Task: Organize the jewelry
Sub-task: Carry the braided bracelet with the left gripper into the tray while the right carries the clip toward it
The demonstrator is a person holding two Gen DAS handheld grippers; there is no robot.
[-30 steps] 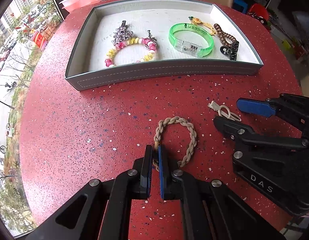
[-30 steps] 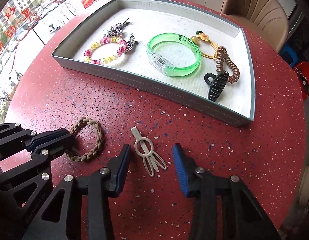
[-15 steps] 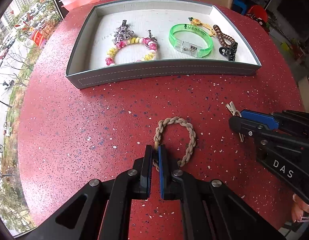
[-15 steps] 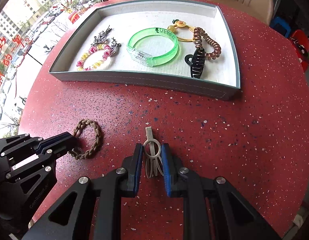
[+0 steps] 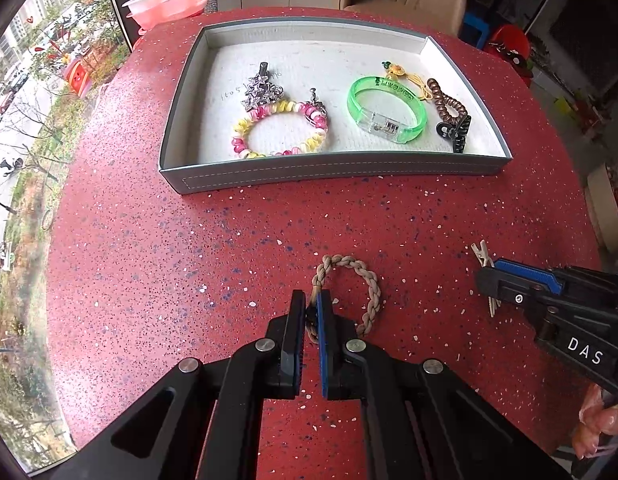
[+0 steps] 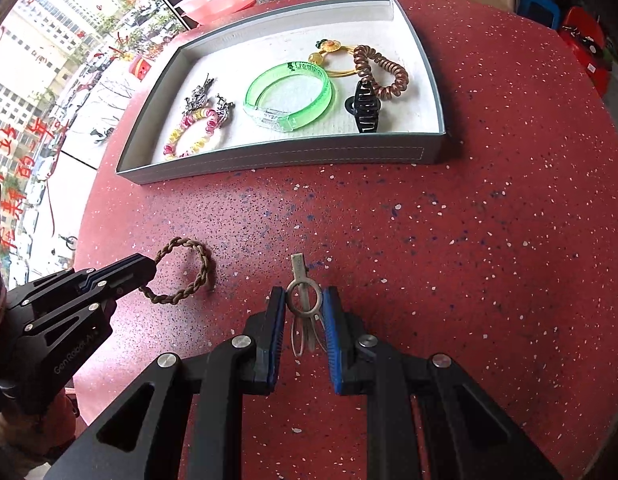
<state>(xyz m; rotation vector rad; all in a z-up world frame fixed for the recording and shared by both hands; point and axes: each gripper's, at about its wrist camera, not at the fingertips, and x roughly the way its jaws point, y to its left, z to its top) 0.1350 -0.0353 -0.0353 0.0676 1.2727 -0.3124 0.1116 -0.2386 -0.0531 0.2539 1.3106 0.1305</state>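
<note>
Left gripper is clamped on the near-left rim of the braided bracelet, whose loop is laid out toward one o'clock on the red table. Right gripper is closed around the pale hair clip, apparently pinching it; "DAS" is read on its body. Tray lies at twelve o'clock.

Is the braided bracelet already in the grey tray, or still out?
Out. The braided bracelet lies on the red table, nearer than the grey tray, with the left gripper shut on its edge.
</note>
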